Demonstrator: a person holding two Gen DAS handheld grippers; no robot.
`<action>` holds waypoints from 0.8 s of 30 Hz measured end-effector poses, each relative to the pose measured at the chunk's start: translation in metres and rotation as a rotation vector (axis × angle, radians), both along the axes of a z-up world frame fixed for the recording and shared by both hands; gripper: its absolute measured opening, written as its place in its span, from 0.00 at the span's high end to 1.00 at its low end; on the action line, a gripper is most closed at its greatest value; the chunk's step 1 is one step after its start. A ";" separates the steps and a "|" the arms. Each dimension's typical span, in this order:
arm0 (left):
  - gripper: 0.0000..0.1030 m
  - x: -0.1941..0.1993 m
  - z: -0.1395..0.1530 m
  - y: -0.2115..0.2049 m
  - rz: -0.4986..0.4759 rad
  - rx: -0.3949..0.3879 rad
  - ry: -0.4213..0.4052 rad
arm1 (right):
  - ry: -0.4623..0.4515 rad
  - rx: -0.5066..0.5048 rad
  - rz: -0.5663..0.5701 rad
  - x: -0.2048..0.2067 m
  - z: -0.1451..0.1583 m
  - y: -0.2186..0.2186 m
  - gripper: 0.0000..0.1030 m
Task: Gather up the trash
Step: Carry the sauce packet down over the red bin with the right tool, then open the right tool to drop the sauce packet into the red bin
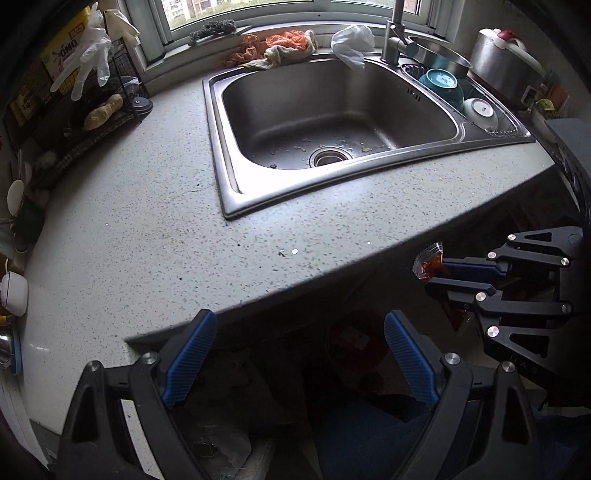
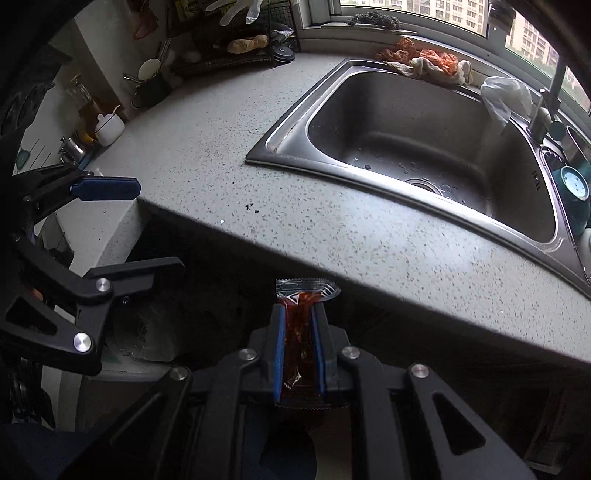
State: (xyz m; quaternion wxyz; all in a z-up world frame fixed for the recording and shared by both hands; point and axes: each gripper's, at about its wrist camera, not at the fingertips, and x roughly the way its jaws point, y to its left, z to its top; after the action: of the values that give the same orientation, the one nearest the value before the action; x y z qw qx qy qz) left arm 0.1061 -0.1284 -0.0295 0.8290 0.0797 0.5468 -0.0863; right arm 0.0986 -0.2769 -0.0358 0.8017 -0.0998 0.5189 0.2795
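A speckled grey countertop (image 1: 155, 206) fills the left wrist view from 9 o'clock to the centre. Set into it toward 1 o'clock is a steel sink (image 1: 332, 110), its drain (image 1: 328, 157) ringed by a few wet scraps. At 12 o'clock an orange and cream cloth (image 1: 280, 50) lies bunched on the sink's back rim, with a dark scrubber (image 1: 212, 31) on the windowsill behind it. The faucet (image 1: 393, 40) stands at 1 o'clock, beside a crumpled white plastic bag (image 1: 352, 44). A teal bowl (image 1: 441, 83) and a white bowl (image 1: 480, 112) sit upturned in the side basin at 2 o'clock. At 10 o'clock a black wire rack (image 1: 92, 110) carries pale rubber gloves (image 1: 90, 51).
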 end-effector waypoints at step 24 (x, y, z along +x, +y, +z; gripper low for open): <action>0.12 -0.023 -0.251 -0.042 -0.005 -0.027 0.116 | 0.111 -0.043 -0.042 -0.004 -0.234 -0.039 0.88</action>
State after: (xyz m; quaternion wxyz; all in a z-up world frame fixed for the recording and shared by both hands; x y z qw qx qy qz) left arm 0.0833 -0.1708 -0.2804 0.7967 0.0646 0.5925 -0.1003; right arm 0.0949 -0.3155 -0.2693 0.7751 -0.0906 0.5702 0.2566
